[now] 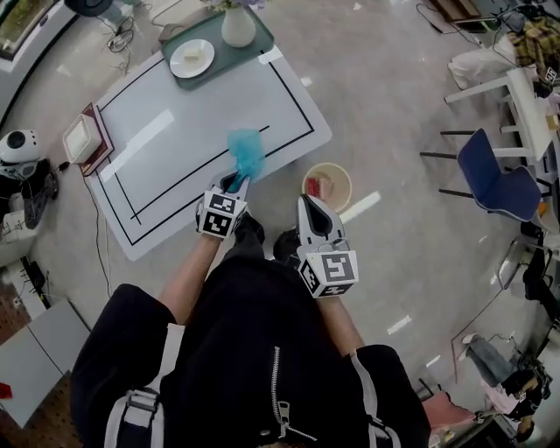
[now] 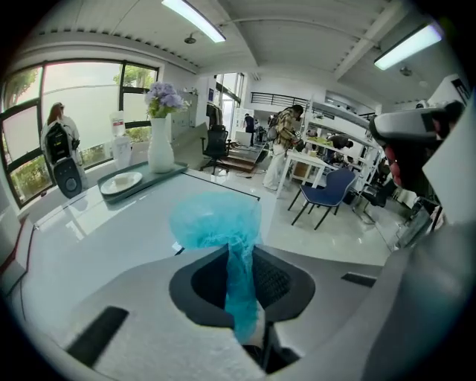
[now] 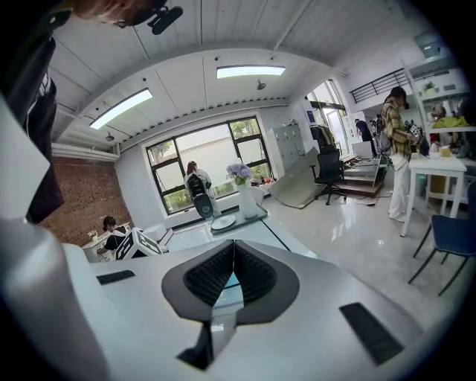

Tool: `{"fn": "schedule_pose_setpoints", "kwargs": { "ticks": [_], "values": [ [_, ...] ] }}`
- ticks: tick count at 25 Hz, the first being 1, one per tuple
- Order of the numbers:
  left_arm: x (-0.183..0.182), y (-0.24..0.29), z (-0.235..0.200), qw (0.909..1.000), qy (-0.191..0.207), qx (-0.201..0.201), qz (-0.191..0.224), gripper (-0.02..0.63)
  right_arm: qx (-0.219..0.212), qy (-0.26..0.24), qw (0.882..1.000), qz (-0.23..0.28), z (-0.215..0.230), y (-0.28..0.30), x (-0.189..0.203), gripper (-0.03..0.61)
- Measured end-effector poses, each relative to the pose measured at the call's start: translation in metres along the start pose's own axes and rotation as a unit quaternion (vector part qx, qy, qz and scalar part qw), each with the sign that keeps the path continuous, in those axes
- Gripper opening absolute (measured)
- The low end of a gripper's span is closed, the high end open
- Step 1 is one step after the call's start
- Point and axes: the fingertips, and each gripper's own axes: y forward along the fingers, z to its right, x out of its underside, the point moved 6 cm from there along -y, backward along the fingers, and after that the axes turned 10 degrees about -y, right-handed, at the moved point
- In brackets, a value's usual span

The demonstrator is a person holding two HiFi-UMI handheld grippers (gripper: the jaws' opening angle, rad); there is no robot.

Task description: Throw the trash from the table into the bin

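A crumpled blue wad of thin film [image 1: 246, 152] hangs over the near edge of the white table [image 1: 175, 131]. My left gripper [image 1: 234, 182] is shut on its tail. In the left gripper view the blue wad [image 2: 216, 220] puffs out above the jaws and its tail runs down between the pads of the left gripper [image 2: 239, 260]. A small round beige bin [image 1: 339, 199] stands on the floor just right of the table, with reddish scraps inside. My right gripper [image 1: 307, 202] hovers beside the bin's near-left rim. Seen from its own camera, the right gripper [image 3: 233, 247] is shut with nothing between its pads.
A green tray [image 1: 249, 51] with a white plate [image 1: 192, 59] and a vase [image 1: 238, 26] sits at the table's far end. A white box on a red book [image 1: 84, 138] lies at its left edge. A blue chair [image 1: 496, 178] and white tables stand to the right.
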Motion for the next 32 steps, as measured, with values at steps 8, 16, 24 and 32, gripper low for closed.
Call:
{"fn": "schedule_pose_setpoints", "kwargs": {
  "ticks": [8,16,24,32],
  "values": [
    [-0.023,0.028,0.083,0.9984,0.042,0.037,-0.009,0.047,0.027,0.023,0.999,0.014,0.058,-0.045,0.012,0.009],
    [-0.032,0.061,0.167,0.9952,0.075,0.062,-0.010,0.047,0.049,0.030,0.998,0.022,0.114,-0.100,0.031,0.009],
    [-0.025,0.096,0.238,0.9867,0.114,0.115,-0.019,0.047,0.103,0.049,0.993,0.015,0.164,-0.145,0.058,0.009],
    [-0.022,0.118,0.274,0.9743,0.150,0.162,-0.047,0.044,0.156,0.077,0.985,0.020,0.184,-0.156,0.073,0.009]
  ]
}}
